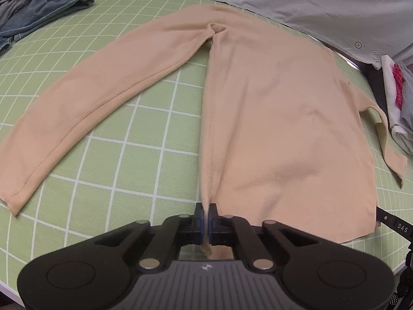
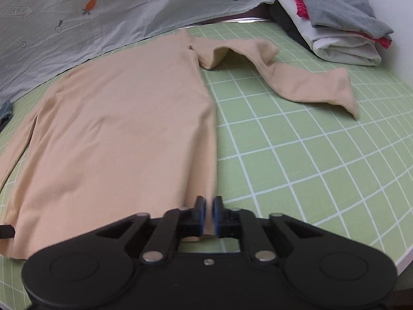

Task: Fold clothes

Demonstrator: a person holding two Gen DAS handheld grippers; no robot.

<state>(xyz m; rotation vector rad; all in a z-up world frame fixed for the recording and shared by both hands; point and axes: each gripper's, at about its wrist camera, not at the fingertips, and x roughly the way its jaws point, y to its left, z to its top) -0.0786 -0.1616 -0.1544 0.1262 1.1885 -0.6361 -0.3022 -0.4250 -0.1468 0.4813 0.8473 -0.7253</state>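
The left gripper has its fingers pressed together on the near hem of the beige long-sleeved shirt, and the right gripper pinches the other hem corner in the same way. The shirt lies flat on the green checked table, sleeves spread sideways. Blue jeans lie at the far left corner, a folded pile of clothes at the far right, and a grey sheet along the far edge.

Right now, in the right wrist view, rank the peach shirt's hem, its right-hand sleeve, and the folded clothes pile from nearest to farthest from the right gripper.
1. Shirt hem, pinched in the right gripper.
2. Sleeve, lying midway up on the right.
3. Folded clothes pile, far right corner.
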